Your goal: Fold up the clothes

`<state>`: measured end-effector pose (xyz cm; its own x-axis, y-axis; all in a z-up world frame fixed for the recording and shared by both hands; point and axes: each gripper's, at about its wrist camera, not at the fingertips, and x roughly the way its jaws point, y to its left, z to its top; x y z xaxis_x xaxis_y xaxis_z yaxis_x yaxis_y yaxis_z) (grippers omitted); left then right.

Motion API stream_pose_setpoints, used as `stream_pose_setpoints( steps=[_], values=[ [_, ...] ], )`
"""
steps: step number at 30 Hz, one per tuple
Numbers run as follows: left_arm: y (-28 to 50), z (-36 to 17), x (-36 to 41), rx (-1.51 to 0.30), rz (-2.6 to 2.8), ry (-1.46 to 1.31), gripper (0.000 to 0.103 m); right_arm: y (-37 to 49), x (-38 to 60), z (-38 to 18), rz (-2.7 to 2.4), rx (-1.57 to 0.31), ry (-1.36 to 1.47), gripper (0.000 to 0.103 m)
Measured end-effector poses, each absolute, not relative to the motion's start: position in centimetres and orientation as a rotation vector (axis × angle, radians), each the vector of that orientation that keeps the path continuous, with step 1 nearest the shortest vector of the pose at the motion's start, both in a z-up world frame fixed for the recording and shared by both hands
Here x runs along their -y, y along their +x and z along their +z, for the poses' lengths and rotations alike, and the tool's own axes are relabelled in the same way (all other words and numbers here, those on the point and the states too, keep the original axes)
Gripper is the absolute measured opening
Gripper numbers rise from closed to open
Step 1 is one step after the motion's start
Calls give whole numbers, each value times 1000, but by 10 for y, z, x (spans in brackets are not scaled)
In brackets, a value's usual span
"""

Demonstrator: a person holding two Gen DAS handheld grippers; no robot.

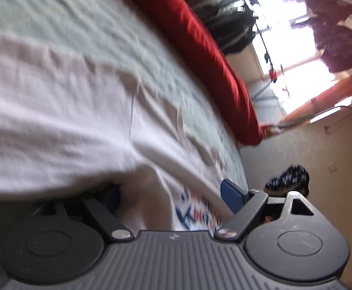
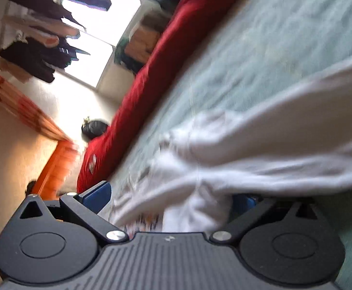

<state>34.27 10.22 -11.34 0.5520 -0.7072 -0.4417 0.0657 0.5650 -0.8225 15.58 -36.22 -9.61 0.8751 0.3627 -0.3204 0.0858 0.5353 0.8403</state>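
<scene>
One white cotton T-shirt with a blue-and-red printed graphic [image 1: 55, 120] lies on the bed's pale green wrinkled sheet [image 1: 91, 19], a band of it spread flat and the near edge bunched and raised right at both tools. Its long axis runs sideways between the two views — toward the left edge of the left wrist view, toward the right edge of the right wrist view — so each hand sits at one end of the same edge, neither clearly nearer. Left hand-held gripper [image 1: 176, 193]: jaws stand wide, cloth and the printed patch lie in the gap; one blue pad [image 1: 231, 194] shows bare on the right, the other is under a fold, so it is not clamped on the fabric. Right hand-held gripper [image 2: 173, 200]: same T-shirt [image 2: 260, 145] draped across the gap over the sheet [image 2: 284, 36], blue pad [image 2: 98, 195] bare on the left, the other pad mostly buried — jaws look spread, but whether they pinch the cloth I cannot tell. Both views are blurred and rolled. Next move likely turns on the edge being taken at both ends at once. Beyond: one dark red blanket [image 1: 212, 55] along the far bed edge, one patterned dark shoe [image 1: 288, 178] on the floor, dark clothes hanging [image 1: 335, 38] at the bright window.
</scene>
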Motion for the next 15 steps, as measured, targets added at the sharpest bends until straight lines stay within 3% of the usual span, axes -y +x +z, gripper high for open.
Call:
stream_pose_setpoints(
  steps=[7,15],
  values=[
    [366,-92,-133,-777,-455,-871,84,155,414,-84,77,-418,1032,103],
    [316,-115,-114,-906,-541,-773,85,134,385,-102,165,-607,1052,103]
  ],
)
